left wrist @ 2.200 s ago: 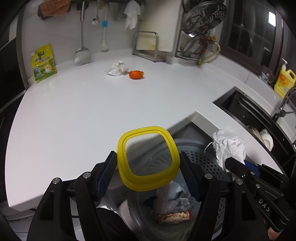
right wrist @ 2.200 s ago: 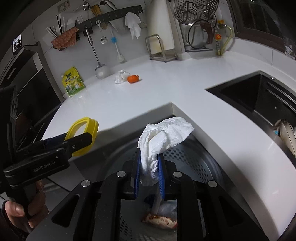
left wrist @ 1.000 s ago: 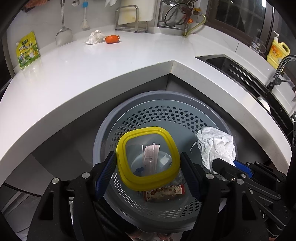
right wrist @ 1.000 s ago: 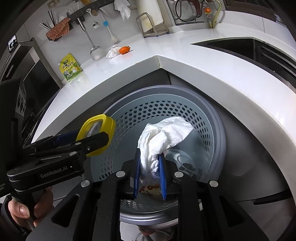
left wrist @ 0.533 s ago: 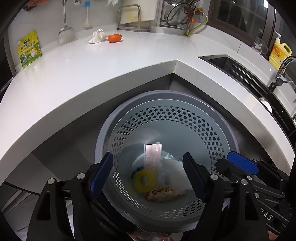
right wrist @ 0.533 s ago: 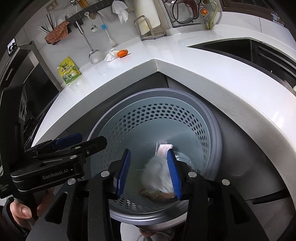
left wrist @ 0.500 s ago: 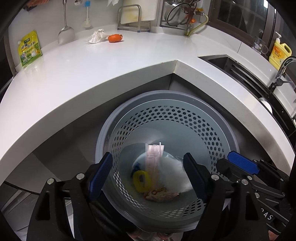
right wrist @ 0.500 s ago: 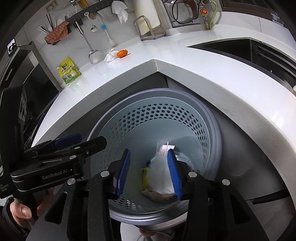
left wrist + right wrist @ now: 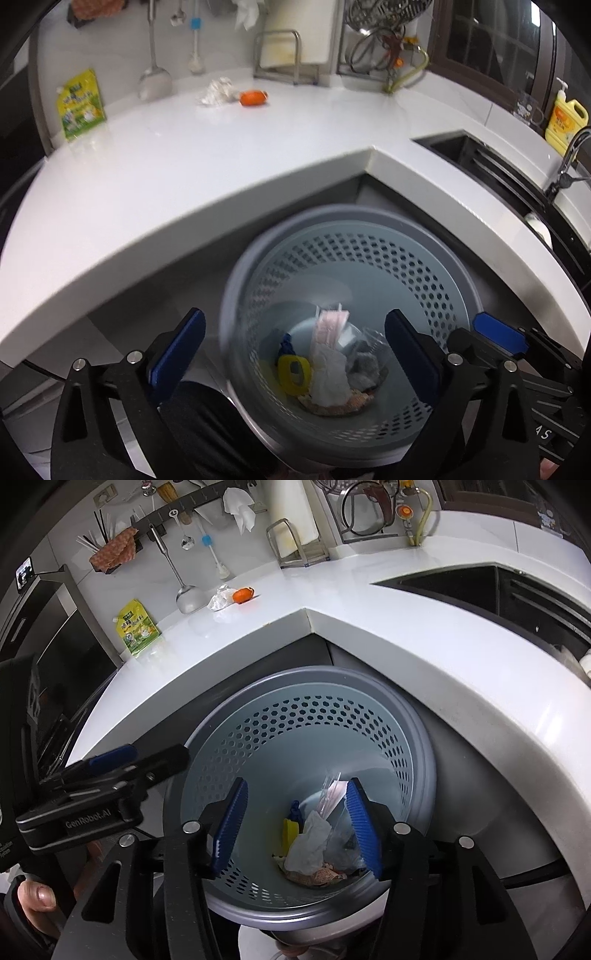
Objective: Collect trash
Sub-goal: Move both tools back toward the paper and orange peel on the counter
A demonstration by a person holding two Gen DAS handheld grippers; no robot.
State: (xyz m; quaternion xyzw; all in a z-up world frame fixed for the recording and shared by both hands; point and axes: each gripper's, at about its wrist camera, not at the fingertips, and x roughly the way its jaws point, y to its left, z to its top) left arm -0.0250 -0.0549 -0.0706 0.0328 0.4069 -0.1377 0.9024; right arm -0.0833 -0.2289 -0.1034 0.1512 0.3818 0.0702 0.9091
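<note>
A grey perforated trash basket [image 9: 424, 258] [image 9: 369, 723] stands below the counter corner. At its bottom lie a yellow lid [image 9: 293, 371] [image 9: 290, 830], a crumpled white tissue [image 9: 328, 380] [image 9: 308, 843], a pink-striped packet [image 9: 328, 325] and snack wrappers. My left gripper [image 9: 295, 343] is open and empty above the basket. My right gripper [image 9: 295, 830] is open and empty over the basket too. On the counter, far back, lie a white crumpled tissue [image 9: 218, 92] [image 9: 219, 598] and an orange object [image 9: 253, 98] [image 9: 243, 594].
White corner counter [image 9: 184, 166]. A green-yellow pouch [image 9: 81, 105] leans on the back wall by a hanging ladle [image 9: 155, 83]. A dark sink [image 9: 480, 587] lies to the right, with a yellow soap bottle [image 9: 565, 118] and a dish rack [image 9: 384, 37].
Both grippers opened over the basket. The yellow lid fell from the left one and the white tissue from the right one; both now lie at the basket's bottom.
</note>
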